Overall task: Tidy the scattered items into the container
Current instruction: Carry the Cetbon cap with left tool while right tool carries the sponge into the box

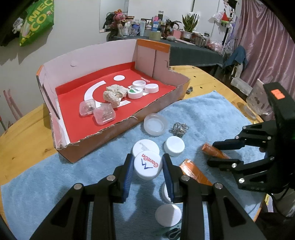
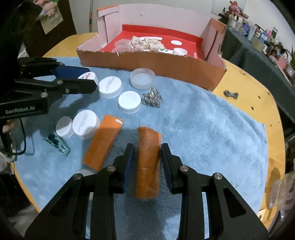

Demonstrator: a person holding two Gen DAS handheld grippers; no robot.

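I'm in a lived-in home room: pink curtain [image 1: 265, 46] at right, cluttered dresser [image 1: 166, 35] with cosmetics, potted plant [image 1: 189, 24] and plush bunny [image 1: 119, 15] top centre, round wooden worktop [image 1: 24, 140].

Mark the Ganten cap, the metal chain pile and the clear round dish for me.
Ganten cap [image 1: 147, 164], left wrist view, on its printed top.
Metal chain pile [image 2: 152, 97], right wrist view, middle of the heap.
Clear round dish [image 2: 142, 78], right wrist view, its inner floor.

Fluffy blue cloth towel [image 2: 202, 129], torn cardboard box [image 1: 118, 129], glossy white plastic caps [image 2: 129, 102], varnished wooden table [image 2: 258, 103]
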